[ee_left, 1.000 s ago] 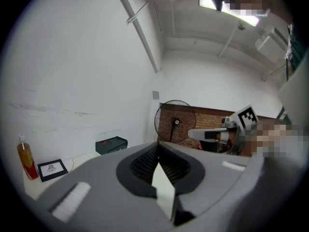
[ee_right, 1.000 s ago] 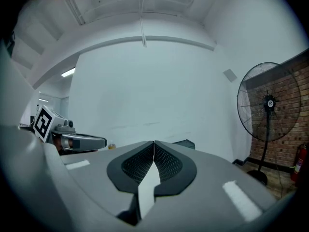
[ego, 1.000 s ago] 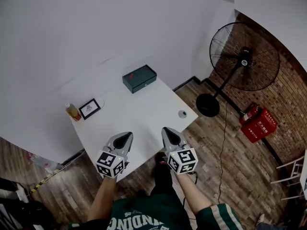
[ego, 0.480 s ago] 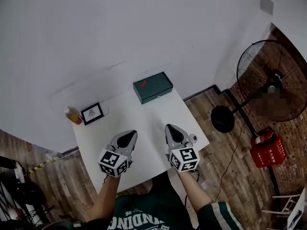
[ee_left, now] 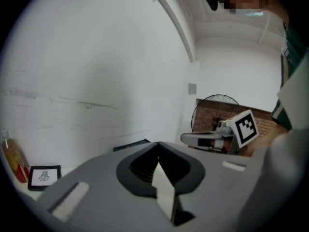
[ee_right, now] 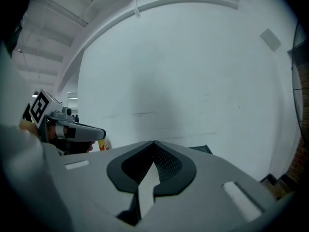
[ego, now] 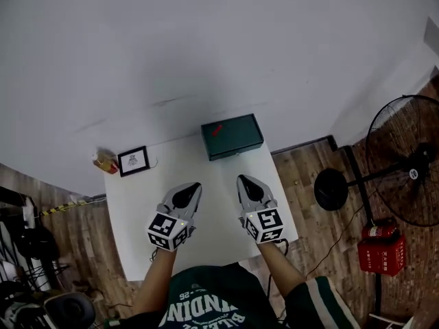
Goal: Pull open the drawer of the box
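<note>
A dark green box [ego: 232,136] with a red mark on its lid sits at the far edge of the white table [ego: 212,232], against the wall. Its drawer front looks flush. My left gripper [ego: 195,186] hovers over the table's middle, shut and empty. My right gripper [ego: 241,179] hangs beside it, also shut and empty. Both stay well short of the box. In the left gripper view only a sliver of the box [ee_left: 131,144] shows above the closed jaws, with the right gripper's body at the right. In the right gripper view a corner of the box [ee_right: 202,149] peeks out.
A small framed picture [ego: 132,160] and an orange-capped bottle [ego: 104,162] stand at the table's far left corner. A standing fan [ego: 405,170] and a red fire-extinguisher box [ego: 381,255] are on the wooden floor to the right. Cables and gear lie at the left.
The view has swung left and the table now lies more squarely ahead, the fan sliding to the right edge. Both grippers keep their shut pose over the table.
</note>
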`<action>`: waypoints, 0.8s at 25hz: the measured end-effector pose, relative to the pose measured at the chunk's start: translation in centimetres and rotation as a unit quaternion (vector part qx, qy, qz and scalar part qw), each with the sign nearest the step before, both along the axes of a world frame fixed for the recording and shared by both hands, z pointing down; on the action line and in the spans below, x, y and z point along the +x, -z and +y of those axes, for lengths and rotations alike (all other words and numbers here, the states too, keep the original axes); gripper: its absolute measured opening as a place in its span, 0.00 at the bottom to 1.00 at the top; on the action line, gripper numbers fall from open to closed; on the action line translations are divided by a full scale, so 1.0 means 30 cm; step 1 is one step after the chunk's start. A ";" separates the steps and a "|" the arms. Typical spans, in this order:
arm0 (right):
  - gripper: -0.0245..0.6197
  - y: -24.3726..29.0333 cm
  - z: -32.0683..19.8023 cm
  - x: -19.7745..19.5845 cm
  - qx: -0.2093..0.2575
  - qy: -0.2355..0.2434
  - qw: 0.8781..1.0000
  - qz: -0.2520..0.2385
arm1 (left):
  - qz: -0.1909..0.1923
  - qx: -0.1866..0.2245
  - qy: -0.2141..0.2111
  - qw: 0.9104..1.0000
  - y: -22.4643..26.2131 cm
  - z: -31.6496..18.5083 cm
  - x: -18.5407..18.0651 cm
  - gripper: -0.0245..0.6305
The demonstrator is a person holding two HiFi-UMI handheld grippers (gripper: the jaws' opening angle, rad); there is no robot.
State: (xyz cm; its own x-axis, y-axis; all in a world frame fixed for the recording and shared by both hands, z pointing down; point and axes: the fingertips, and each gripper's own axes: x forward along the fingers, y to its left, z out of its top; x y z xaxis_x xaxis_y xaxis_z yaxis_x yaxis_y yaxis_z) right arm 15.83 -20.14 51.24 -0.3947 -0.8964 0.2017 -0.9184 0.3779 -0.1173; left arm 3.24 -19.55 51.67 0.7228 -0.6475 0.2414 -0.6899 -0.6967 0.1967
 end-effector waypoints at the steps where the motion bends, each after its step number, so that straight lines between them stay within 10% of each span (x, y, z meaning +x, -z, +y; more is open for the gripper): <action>1: 0.04 -0.009 -0.021 0.000 -0.002 0.004 1.000 -0.002 | -0.003 -0.002 0.003 1.000 -0.009 -0.010 0.004 0.12; 20: 0.15 -0.467 -0.201 0.066 -0.152 0.004 0.988 0.017 | -0.023 -0.073 0.030 0.997 -0.212 -0.065 -0.033 0.12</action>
State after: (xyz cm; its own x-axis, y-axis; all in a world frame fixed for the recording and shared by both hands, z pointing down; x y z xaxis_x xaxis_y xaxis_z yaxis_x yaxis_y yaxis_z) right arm 17.81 -26.16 65.25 -0.3892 -0.7895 0.4747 -0.9211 0.3368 -0.1950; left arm 2.25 -21.50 58.04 0.6699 -0.6449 0.3680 -0.7400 -0.6203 0.2600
